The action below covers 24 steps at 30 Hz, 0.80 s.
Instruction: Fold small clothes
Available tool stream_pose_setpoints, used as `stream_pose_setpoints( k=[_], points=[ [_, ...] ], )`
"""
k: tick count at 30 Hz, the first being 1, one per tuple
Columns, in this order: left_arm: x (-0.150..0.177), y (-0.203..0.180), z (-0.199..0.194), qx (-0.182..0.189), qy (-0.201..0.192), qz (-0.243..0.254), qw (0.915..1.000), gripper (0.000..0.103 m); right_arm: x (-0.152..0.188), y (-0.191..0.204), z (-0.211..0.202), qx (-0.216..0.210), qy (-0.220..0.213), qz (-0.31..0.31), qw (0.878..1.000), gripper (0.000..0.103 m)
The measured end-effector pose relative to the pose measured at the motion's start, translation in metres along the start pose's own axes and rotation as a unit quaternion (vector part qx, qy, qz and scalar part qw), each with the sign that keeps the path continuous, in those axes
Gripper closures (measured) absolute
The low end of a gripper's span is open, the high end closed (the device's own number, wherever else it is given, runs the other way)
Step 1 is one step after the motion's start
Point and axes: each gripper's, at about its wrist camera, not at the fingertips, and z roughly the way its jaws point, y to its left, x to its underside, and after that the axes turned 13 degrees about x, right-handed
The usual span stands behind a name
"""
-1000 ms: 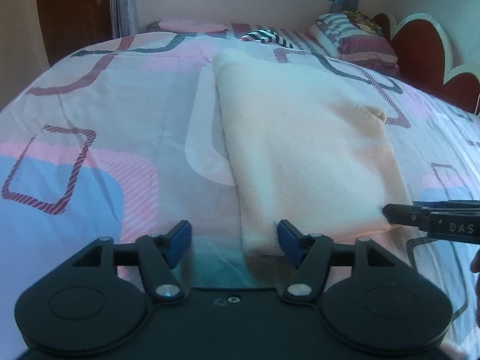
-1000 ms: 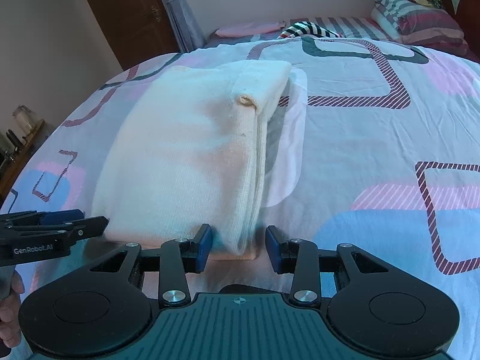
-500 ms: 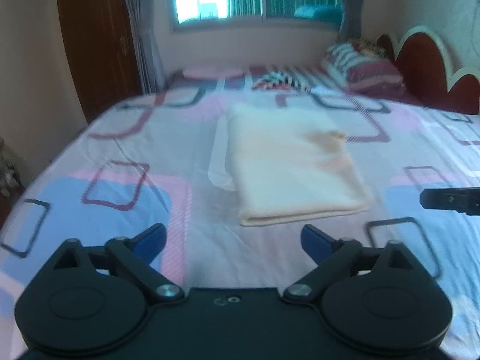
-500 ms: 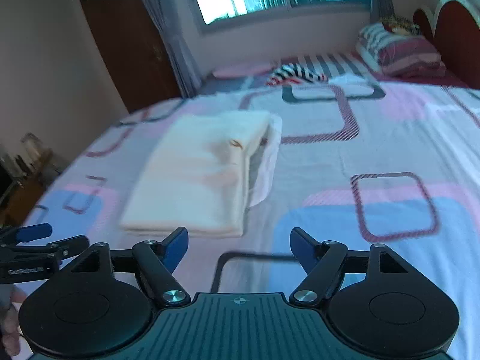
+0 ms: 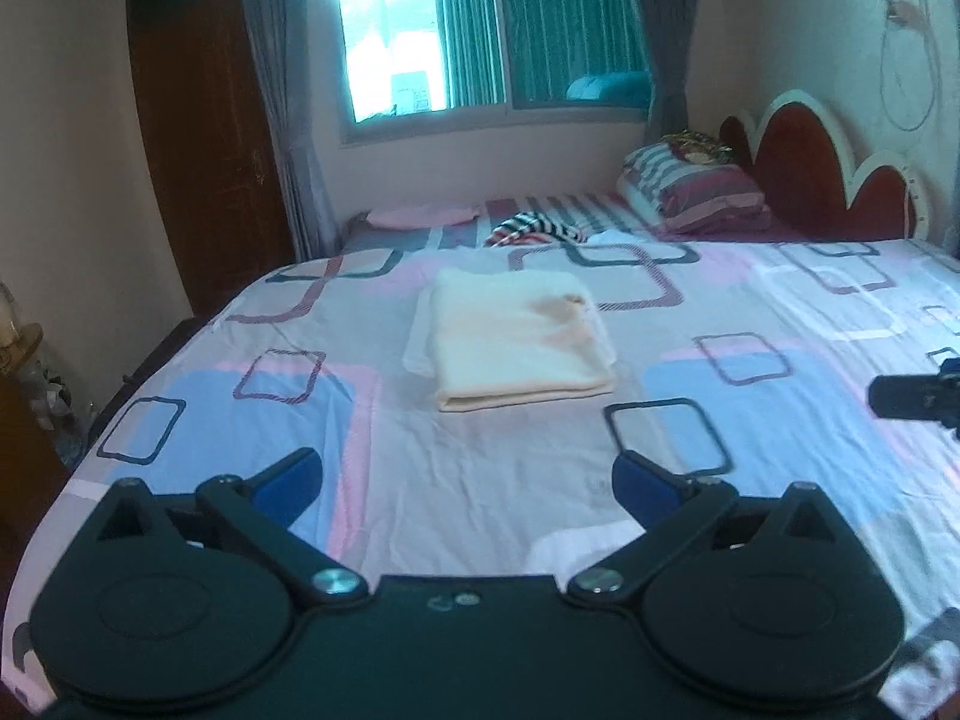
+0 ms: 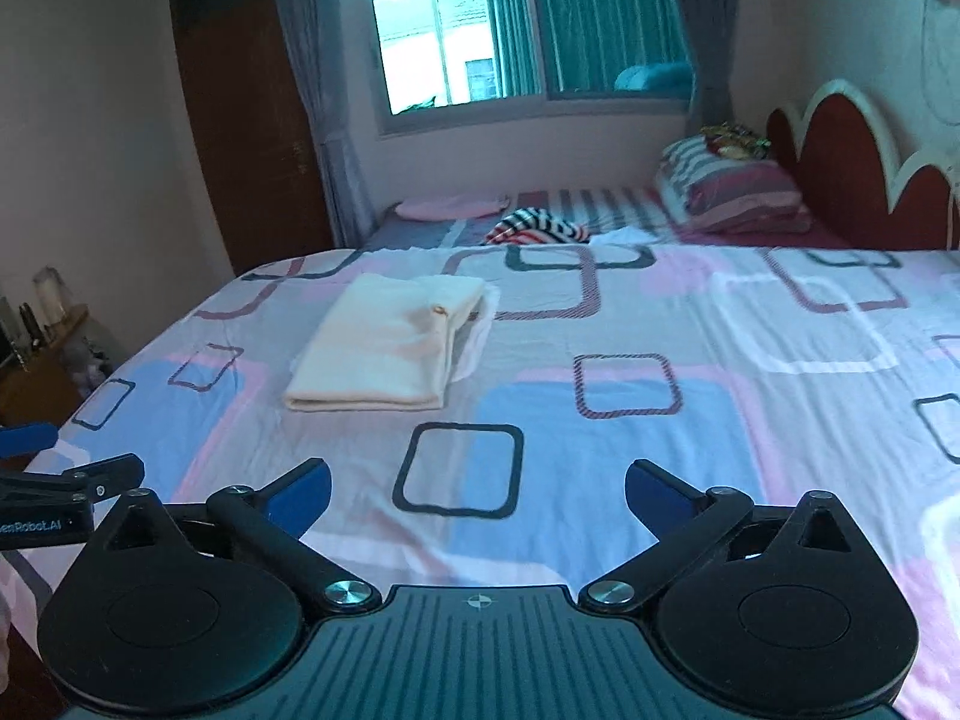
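One folded cream garment point(image 5: 521, 348) is lying flat on the bed point(image 5: 492, 480), well ahead of both of my tongs, with a thin white layer peeking out from beneath one of its long sides. My left tongs point(image 5: 467, 480) are hovering above the patterned sheet with jaws spread wide and nothing between the two blue pads. My right tongs point(image 6: 477, 489) are hanging beside them, likewise spread wide and holding nothing; in the left wrist view only their black tip is showing at the right edge. Both pairs are sitting well apart from the garment. At the far end of the bed, one striped black-and-white cloth point(image 6: 536, 227) is lying crumpled next to one pink pillow point(image 6: 454, 206), and one stack of striped pillows point(image 6: 735, 189) is resting against the red scalloped headboard point(image 6: 852, 174). One window point(image 6: 528, 24) is glowing behind grey curtains
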Motion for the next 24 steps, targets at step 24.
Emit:
stream_pose_setpoints(
  k=[24],
  points=[
    [0.024, -0.035, -0.092, 0.023, -0.051, -0.019, 0.9982, 0.0, 0.032, 0.001, -0.113, -0.002, -0.064, -0.02, 0.998, 0.0]
  ],
)
